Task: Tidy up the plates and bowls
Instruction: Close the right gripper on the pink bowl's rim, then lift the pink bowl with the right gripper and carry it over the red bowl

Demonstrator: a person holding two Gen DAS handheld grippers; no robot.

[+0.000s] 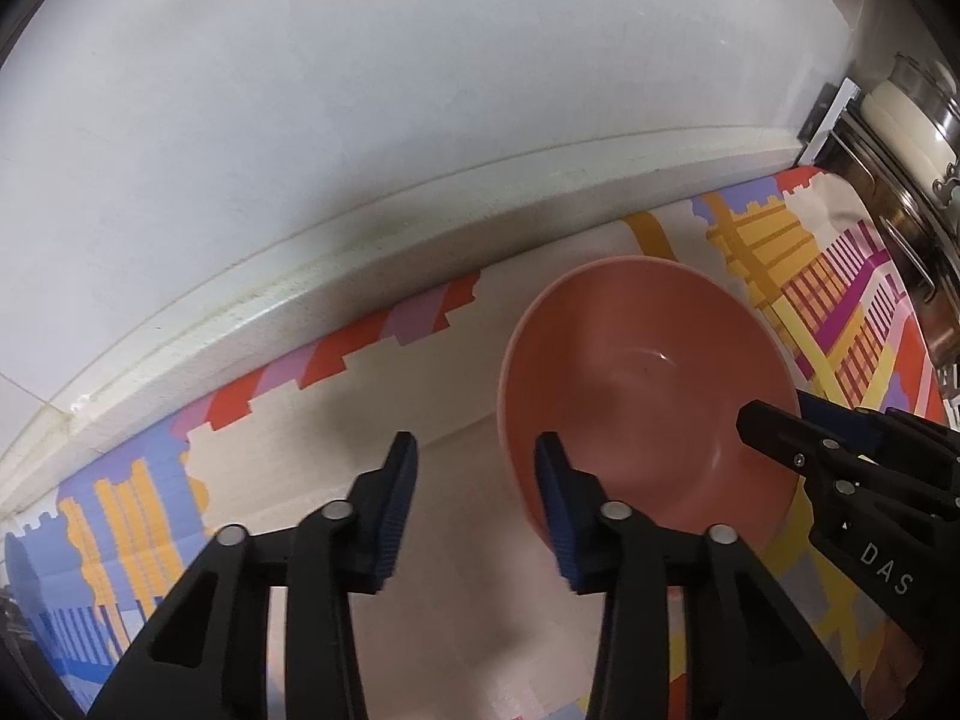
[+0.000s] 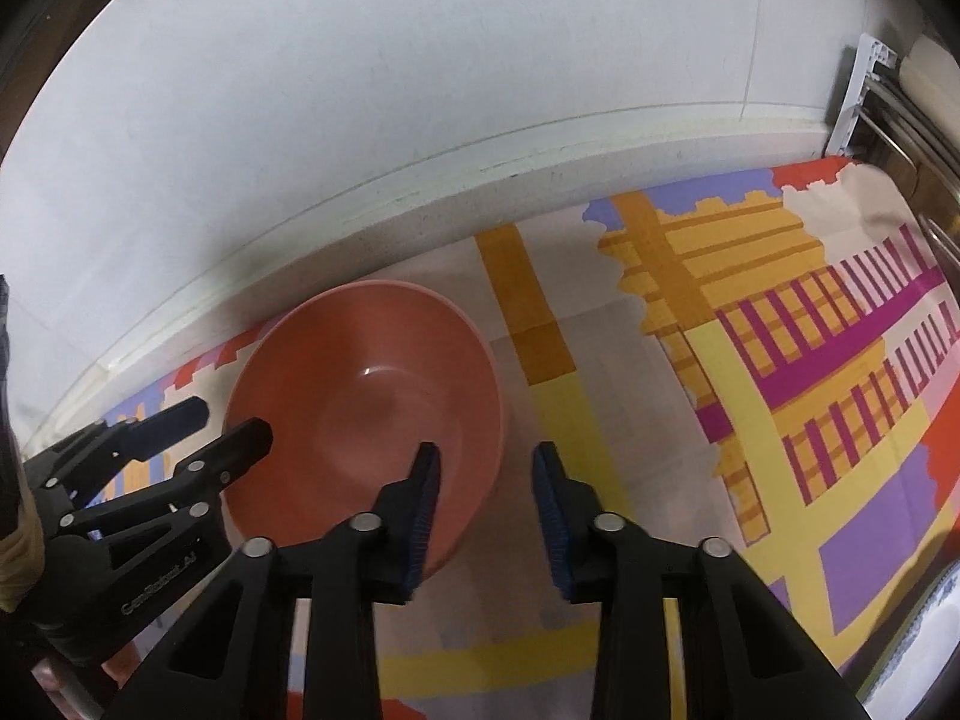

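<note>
A salmon-pink bowl (image 1: 648, 384) sits on the patterned cloth near the white wall; it looks like stacked bowls, as a second rim shows under it in the right wrist view (image 2: 366, 402). My left gripper (image 1: 477, 504) is open, straddling the bowl's left rim: its right finger is over the inside, its left finger outside. My right gripper (image 2: 483, 510) is open, straddling the bowl's right rim. Each gripper shows in the other's view: the right gripper (image 1: 774, 420) and the left gripper (image 2: 231, 426). Neither holds anything.
A colourful patterned cloth (image 2: 780, 396) covers the counter. A white wall ledge (image 1: 360, 276) runs behind the bowl. A metal rack with a lidded pot (image 1: 912, 138) stands at the far right; the rack also shows in the right wrist view (image 2: 888, 108).
</note>
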